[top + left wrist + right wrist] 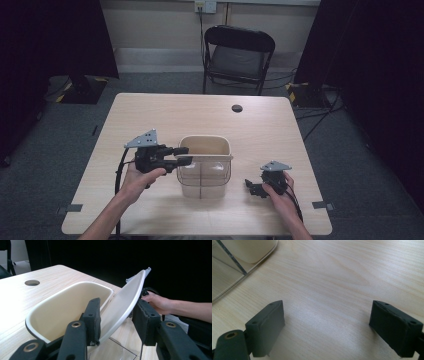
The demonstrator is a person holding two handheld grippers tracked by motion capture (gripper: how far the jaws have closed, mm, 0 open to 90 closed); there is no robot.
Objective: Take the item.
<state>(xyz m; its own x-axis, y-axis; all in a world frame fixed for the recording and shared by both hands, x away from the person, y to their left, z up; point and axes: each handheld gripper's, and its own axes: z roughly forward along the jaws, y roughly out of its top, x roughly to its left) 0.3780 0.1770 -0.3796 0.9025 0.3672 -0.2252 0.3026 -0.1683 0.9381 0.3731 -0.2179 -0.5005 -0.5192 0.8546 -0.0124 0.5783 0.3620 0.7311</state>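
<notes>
A cream bin [226,143] stands mid-table on a clear, divided base [200,182]. A thin white lid [210,156] lies across its near rim. In the left gripper view the lid [125,297] tilts up on edge over the bin's hollow [62,307]. My left gripper [184,155] reaches in from the bin's left, open, with the lid's edge between its jaws [116,305]. The left pad touches the lid and the right pad stands apart from it. My right gripper [251,187] rests to the right of the bin, open [327,325] over bare wood. The bin's corner [249,250] lies off to its upper left.
A black folding chair [239,52] stands beyond the far edge of the table. A round cable hole [237,108] sits in the tabletop at the back. The other hand [160,302] lies behind the lid in the left gripper view. Dark curtains flank both sides.
</notes>
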